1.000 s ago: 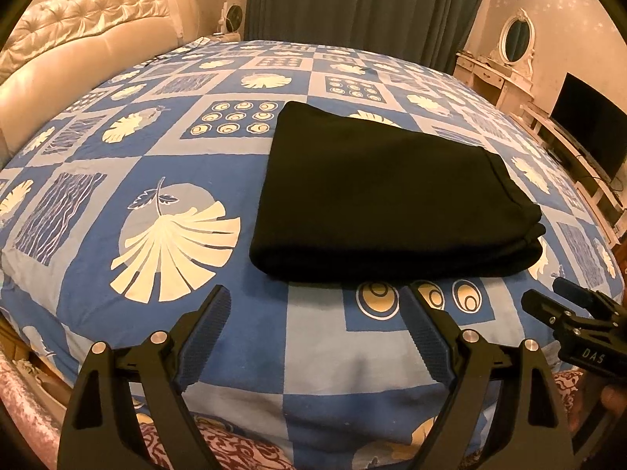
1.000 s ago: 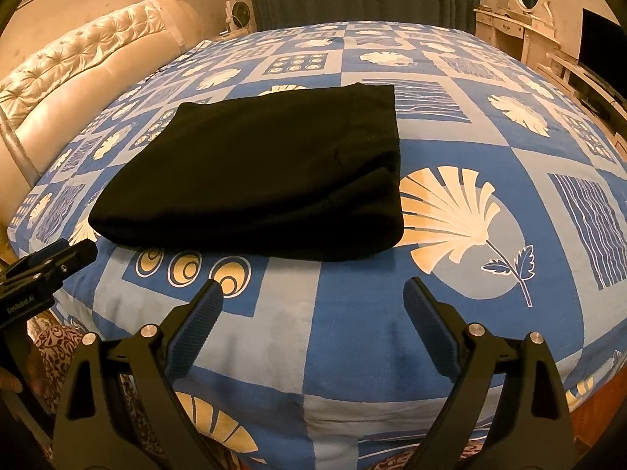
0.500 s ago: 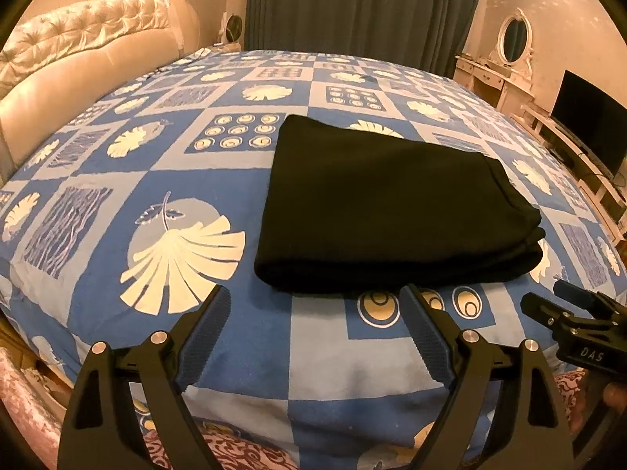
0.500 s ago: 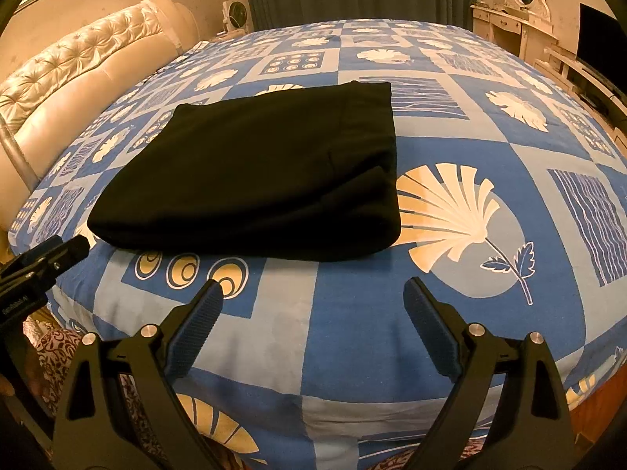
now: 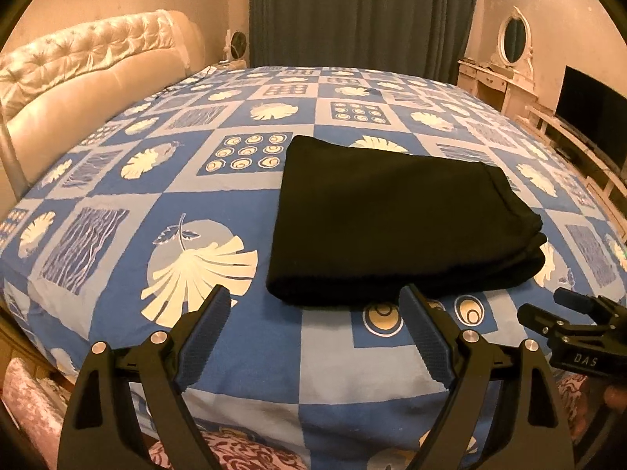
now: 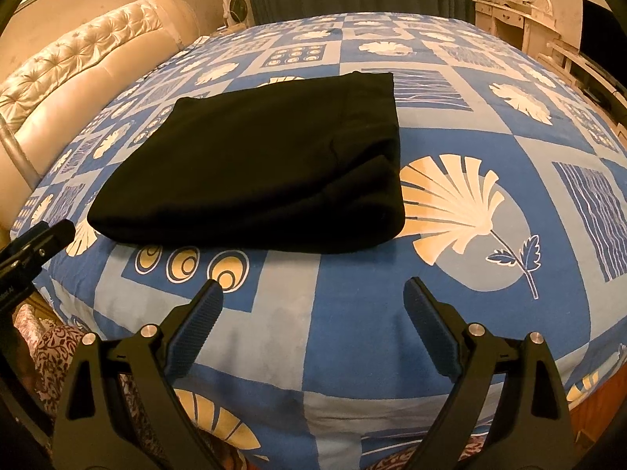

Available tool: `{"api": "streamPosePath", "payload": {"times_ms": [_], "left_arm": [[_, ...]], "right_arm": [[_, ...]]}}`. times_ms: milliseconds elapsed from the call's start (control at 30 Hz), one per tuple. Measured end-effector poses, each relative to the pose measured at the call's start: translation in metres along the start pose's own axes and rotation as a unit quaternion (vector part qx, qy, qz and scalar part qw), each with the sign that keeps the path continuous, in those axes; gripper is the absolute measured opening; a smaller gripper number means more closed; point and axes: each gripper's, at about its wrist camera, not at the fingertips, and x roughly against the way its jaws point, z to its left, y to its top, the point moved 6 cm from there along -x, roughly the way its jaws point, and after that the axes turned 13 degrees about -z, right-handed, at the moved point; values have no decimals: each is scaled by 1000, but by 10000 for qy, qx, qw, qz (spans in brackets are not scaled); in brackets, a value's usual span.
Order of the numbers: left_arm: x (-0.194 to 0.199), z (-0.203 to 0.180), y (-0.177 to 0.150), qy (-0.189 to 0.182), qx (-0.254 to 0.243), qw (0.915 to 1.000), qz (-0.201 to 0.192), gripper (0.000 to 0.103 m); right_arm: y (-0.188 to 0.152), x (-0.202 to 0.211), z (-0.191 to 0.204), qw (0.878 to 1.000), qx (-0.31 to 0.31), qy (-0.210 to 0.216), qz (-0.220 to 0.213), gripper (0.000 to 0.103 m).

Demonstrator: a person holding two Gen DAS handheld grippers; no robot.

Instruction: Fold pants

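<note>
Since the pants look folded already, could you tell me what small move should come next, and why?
Probably just draw both tools back: the black pants lie in a compact, layered rectangle on the bedspread, and the left tool and right tool are open, empty and short of the cloth.

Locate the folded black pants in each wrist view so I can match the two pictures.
Left wrist view: the folded black pants lie right of centre on the bed, stacked edges facing right, above the open left claw.
Right wrist view: the pants lie left of centre, stacked edges again facing right, beyond the open right claw.
Shared landmark: the three cream ring motifs printed on the bedspread just below the pants' near edge.
</note>
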Motion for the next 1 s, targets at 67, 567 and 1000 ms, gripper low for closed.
{"api": "streamPosePath", "payload": {"times_ms": [67, 567, 1000], "left_arm": [[1, -2, 1, 27, -35, 10000, 13, 87], [9, -12, 13, 466, -617, 9954, -572, 87], [-46, 53, 66, -653, -14, 9973, -324, 87]], "right_arm": [[0, 0, 0, 10000, -6, 17, 19, 93], [-5, -4, 0, 9997, -155, 114, 181, 93], [50, -4, -72, 9974, -692, -41, -198, 93]]}}
